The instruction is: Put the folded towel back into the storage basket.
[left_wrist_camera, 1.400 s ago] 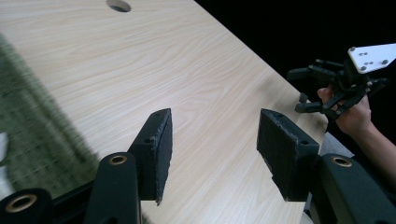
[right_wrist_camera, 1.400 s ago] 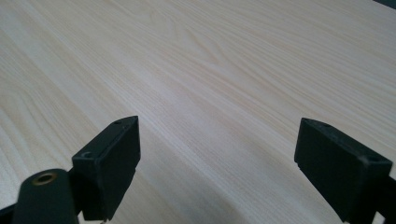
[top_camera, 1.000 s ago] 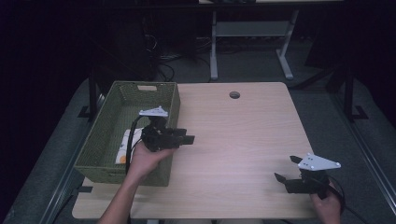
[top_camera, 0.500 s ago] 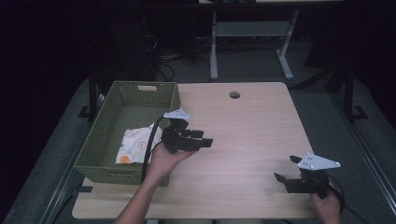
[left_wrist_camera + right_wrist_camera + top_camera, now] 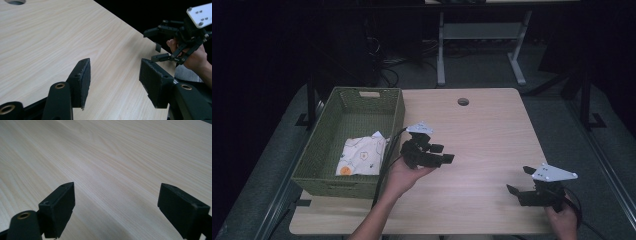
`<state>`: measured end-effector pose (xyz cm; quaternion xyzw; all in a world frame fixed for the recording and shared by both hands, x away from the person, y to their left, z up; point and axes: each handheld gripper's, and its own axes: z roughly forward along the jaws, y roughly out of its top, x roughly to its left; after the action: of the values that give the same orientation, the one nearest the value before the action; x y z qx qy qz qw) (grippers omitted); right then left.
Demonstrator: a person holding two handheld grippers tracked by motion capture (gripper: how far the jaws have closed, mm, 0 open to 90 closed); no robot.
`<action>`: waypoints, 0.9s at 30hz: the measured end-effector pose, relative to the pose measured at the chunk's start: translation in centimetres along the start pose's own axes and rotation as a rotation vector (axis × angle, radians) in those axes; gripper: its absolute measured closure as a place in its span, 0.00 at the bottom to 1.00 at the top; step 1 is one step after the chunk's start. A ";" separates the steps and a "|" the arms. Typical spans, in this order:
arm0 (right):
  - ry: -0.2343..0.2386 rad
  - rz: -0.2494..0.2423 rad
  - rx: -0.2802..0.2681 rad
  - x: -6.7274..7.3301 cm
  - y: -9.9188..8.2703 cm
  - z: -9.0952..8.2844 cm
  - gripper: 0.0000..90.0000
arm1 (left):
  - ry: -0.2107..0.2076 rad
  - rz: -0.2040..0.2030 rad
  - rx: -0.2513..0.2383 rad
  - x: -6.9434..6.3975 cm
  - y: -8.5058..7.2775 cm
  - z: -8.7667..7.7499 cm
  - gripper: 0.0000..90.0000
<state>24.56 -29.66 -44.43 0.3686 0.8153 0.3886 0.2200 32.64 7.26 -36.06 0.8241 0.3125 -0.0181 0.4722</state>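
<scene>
My left gripper [image 5: 443,153] hangs over the wooden table [image 5: 484,130], just right of the green woven basket [image 5: 319,167]. Its jaws stand open with nothing between them, and in the left gripper view [image 5: 113,75] only bare tabletop lies in the gap. A white patterned cloth [image 5: 361,156] lies inside the basket near its front right corner. My right gripper [image 5: 518,180] rests near the table's front right corner, wide open and holding nothing. The right gripper view [image 5: 116,202] shows wood grain between the jaws. The right gripper [image 5: 152,45] also appears far off in the left gripper view.
A round cable hole [image 5: 463,102] sits near the table's far edge. The basket takes up the left side of the table. A desk frame [image 5: 482,40] and cables stand on the dark floor behind.
The left gripper has moved right, from over the basket's right wall to above the table, leaving the white cloth uncovered in the basket. The right gripper has stayed put.
</scene>
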 end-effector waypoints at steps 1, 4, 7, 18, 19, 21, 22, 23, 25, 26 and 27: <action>0.001 0.000 0.000 0.0 0.0 0.0 0.15 | -0.001 0.001 0.004 -0.1 -0.1 0.2 0.48; -0.001 0.002 0.007 0.0 0.0 0.1 0.15 | -0.010 0.004 0.006 -0.4 -0.7 1.0 0.47; 0.001 -0.003 0.008 0.0 0.1 0.2 0.15 | -0.006 0.008 0.010 -0.5 -1.0 1.3 0.47; 0.003 -0.013 0.023 0.2 0.1 0.6 0.15 | -0.016 0.016 0.016 -0.9 -2.8 2.7 0.46; 0.004 -0.010 0.025 0.2 0.1 0.6 0.15 | -0.013 0.012 0.014 -1.1 -3.1 2.8 0.46; 0.006 -0.012 0.023 0.2 0.1 0.6 0.15 | -0.013 0.015 0.012 -1.1 -3.2 2.9 0.45; 0.006 -0.011 0.024 0.2 0.1 0.6 0.15 | -0.014 0.024 0.012 -1.4 -3.5 3.0 0.45; 0.006 -0.011 0.024 0.2 0.1 0.6 0.15 | -0.014 0.024 0.012 -1.4 -3.5 3.0 0.45; 0.006 -0.009 0.024 0.3 0.1 0.6 0.15 | -0.012 0.038 0.016 -1.7 -3.9 3.1 0.45; 0.006 -0.006 0.026 0.3 0.1 0.6 0.15 | -0.009 0.044 0.018 -2.0 -4.1 3.2 0.44; 0.003 -0.008 0.028 0.3 0.1 0.6 0.15 | -0.006 0.054 0.021 -2.1 -4.3 3.2 0.44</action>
<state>24.80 -29.14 -44.74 0.3678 0.8225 0.3769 0.2150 29.53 5.21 -40.48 0.8371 0.2885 -0.0109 0.4646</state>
